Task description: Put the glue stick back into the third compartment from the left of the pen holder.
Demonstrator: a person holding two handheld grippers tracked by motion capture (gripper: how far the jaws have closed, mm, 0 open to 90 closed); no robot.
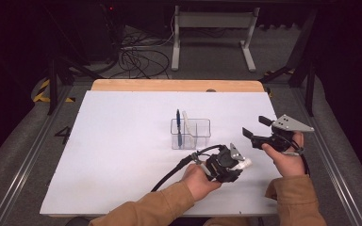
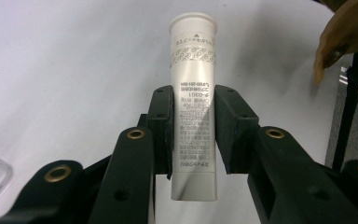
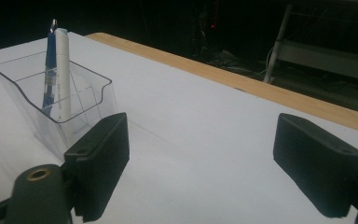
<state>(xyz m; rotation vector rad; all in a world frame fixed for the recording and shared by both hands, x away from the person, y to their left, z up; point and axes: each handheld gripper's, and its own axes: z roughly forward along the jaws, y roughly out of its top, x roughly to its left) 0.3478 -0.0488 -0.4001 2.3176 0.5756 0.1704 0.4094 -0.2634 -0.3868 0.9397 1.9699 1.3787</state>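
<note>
The left gripper (image 1: pixel 230 162) has a white tube (image 2: pixel 193 107) pinched between its jaws, gripped around the middle, with the flared cap end pointing away from the hand and the flat crimped end toward it. It is held just above the table (image 1: pixel 118 141), in front of and slightly right of the clear holder (image 1: pixel 191 133), which already has a blue pen (image 3: pixel 49 70) and a white pen (image 3: pixel 63 74) standing in it. This looks like the carrying step: the tube is picked up and probably headed for the holder. The next move would call for tipping the tube upright and bringing it over a free compartment before letting go. The left forearm reaches in low, the wrist turned so the tube points rightward. The right gripper (image 1: pixel 263 129) hovers beside the holder, jaws spread wide and empty, angled toward it.
</note>
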